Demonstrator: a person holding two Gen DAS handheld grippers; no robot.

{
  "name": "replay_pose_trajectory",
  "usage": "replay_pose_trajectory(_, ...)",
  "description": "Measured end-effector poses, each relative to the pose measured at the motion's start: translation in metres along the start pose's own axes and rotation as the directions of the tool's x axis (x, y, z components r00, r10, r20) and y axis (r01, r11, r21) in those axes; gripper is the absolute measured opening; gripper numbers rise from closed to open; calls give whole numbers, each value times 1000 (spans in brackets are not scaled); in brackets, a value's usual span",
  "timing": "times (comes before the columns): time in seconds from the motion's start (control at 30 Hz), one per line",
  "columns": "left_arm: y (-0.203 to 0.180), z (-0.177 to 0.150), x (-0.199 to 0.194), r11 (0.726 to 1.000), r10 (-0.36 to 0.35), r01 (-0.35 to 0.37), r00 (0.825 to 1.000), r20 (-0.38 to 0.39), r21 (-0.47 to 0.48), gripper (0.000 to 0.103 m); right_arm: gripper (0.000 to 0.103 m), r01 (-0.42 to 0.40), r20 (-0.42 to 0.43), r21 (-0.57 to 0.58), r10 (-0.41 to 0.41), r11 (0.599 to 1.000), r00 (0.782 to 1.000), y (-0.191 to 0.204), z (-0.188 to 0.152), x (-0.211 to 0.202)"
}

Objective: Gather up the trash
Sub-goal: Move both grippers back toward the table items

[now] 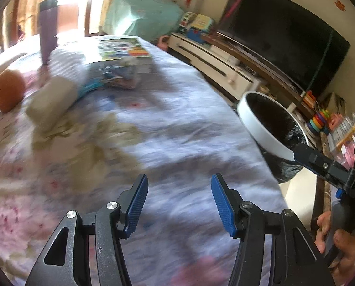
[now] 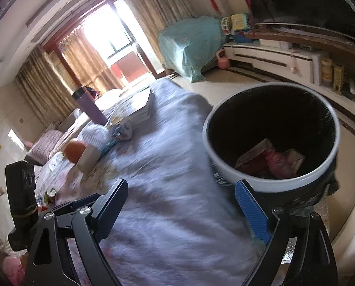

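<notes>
Hovering both grippers over the table (image 1: 177, 124), I logged each as empty: left gripper (image 1: 179, 205) fingers spread, right gripper (image 2: 182, 211) fingers spread, pinching nothing. The bin (image 2: 270, 183) stood just off the table's right edge, with cartons and a pink wrapper inside; I could not count them. I judged the step to be going back for more trash. Count at the far-left end: one crumpled wrapper (image 1: 120, 76), one pale roll (image 1: 51, 95), one orange (image 1: 8, 90), one purple flask (image 1: 47, 31), one stack of books (image 1: 122, 50). Next move called for reaching forward to the wrapper.
</notes>
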State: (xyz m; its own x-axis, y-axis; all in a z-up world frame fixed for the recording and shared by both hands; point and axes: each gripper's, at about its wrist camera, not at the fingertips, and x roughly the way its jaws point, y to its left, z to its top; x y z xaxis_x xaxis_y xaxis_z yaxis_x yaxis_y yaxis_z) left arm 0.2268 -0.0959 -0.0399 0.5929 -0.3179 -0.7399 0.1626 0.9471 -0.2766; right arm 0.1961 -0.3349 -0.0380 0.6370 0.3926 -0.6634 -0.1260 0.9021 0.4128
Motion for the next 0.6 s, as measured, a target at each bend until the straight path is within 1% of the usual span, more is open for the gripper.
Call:
replay_pose_trajectory(0.33,38,-17,-31,996,49,-47,999,19,-70,55,93,-30,-43,-22,29,999,999,30,-13,20)
replay_pose_trajectory(0.6,68,-13,-45,991,76,-72,997,33,-111,55,93,-50,-70,-45,46,998,996,52,-18,38)
